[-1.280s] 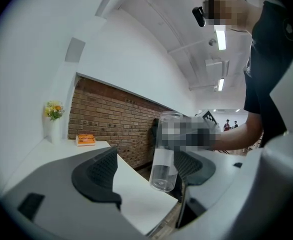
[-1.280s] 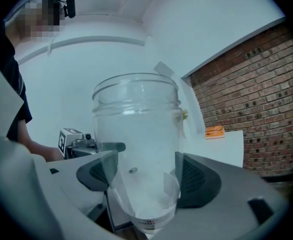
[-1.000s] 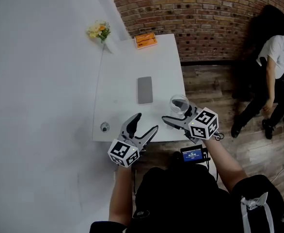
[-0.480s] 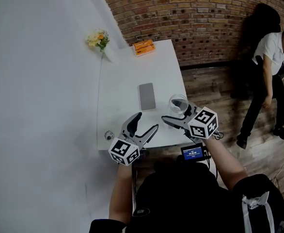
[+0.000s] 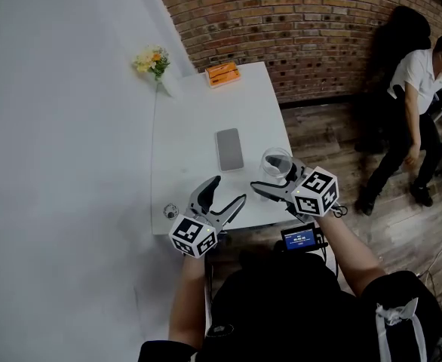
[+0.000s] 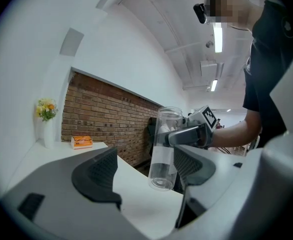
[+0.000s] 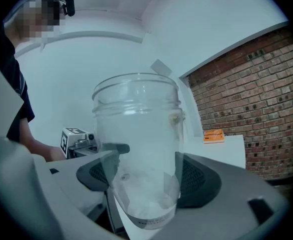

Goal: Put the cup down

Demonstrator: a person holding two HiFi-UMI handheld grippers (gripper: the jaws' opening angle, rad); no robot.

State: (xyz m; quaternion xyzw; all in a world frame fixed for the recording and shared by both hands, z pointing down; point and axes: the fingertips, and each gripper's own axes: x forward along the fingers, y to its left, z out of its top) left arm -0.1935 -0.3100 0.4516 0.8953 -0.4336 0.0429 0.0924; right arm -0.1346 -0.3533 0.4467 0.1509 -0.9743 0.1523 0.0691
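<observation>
Cup is still aloft in the right claw, not yet set down.
Over the last second almost nothing has shifted. The right claw keeps pinching the clear cup's sides, jaws wide around it, and holds it slightly tilted by the table's right edge, close to the near-right corner. Its base seems clear of the top, so the lowering looks still to come. The left claw hangs spread and empty over the near edge. A phone lies mid-table, left of the cup. A box and flowers sit at the far edge, and a small round thing by the near-left corner. None of them blocks the bare spot under the cup.
</observation>
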